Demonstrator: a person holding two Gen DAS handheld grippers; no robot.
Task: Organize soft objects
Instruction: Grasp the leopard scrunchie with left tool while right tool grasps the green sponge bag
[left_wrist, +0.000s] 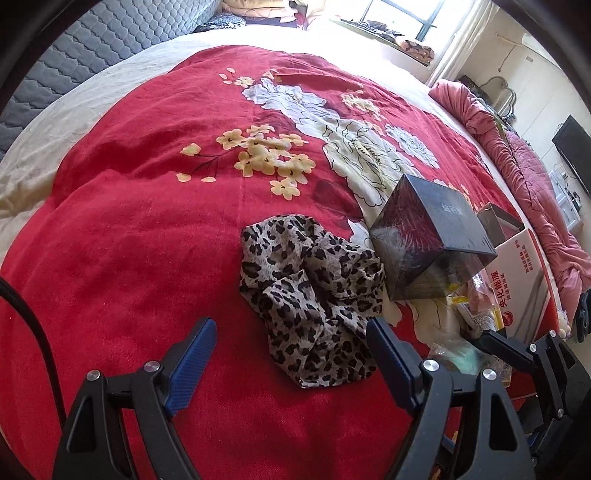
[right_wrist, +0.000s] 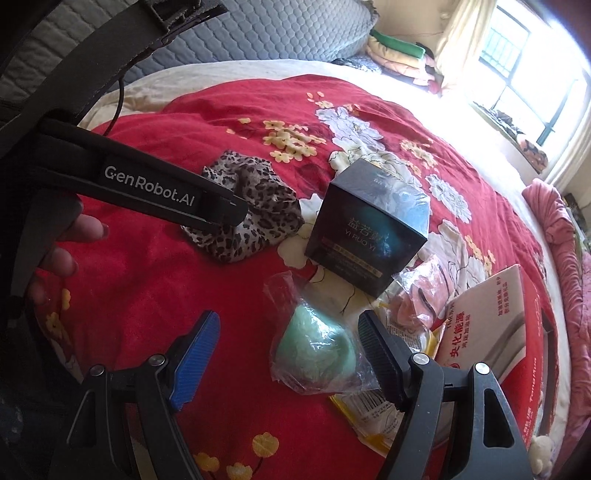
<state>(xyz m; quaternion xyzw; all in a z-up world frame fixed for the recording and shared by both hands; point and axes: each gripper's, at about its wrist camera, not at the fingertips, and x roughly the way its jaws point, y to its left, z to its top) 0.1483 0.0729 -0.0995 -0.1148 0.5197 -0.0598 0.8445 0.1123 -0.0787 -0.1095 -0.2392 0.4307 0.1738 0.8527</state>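
A crumpled leopard-print cloth (left_wrist: 314, 295) lies on the red flowered blanket (left_wrist: 147, 240). My left gripper (left_wrist: 291, 332) hovers open just over its near edge, nothing between the blue pads. In the right wrist view the same cloth (right_wrist: 243, 206) sits behind the left gripper's arm. A green soft item in a clear plastic bag (right_wrist: 317, 343) lies close in front of my right gripper (right_wrist: 288, 332), which is open, with the bag partly between its fingers and untouched. A pinkish item in a clear bag (right_wrist: 421, 295) lies beside it.
A dark glossy box (left_wrist: 428, 240) (right_wrist: 369, 229) stands right of the cloth. A white and red carton (right_wrist: 491, 332) and a yellow packet (right_wrist: 373, 410) lie at the right. A pink quilt (left_wrist: 524, 162) is bunched along the bed's right edge, with a grey padded headboard (left_wrist: 92, 55) behind.
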